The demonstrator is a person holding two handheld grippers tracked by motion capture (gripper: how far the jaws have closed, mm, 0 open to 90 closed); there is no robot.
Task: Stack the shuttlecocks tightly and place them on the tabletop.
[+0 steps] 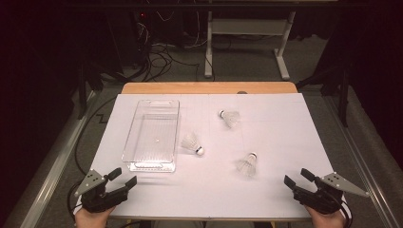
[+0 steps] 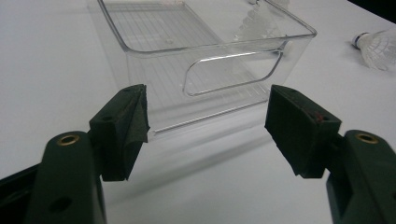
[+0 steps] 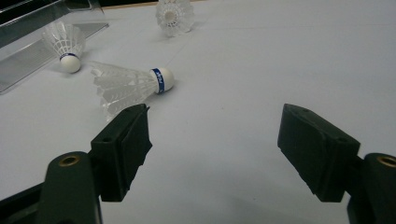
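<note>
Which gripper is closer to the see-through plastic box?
The left one. The left gripper sits just below the near end of the clear box and faces it. The right gripper is far off at the table's other near corner.

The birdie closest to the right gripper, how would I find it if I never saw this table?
Start at the white table and find the clear plastic bin on its left half. Three shuttlecocks lie to the bin's right; take the shuttlecock nearest the table's front edge, just ahead of the open right gripper. Unlike the other two, it lies farthest from the bin, its cork tip pointing away from the person.
</note>
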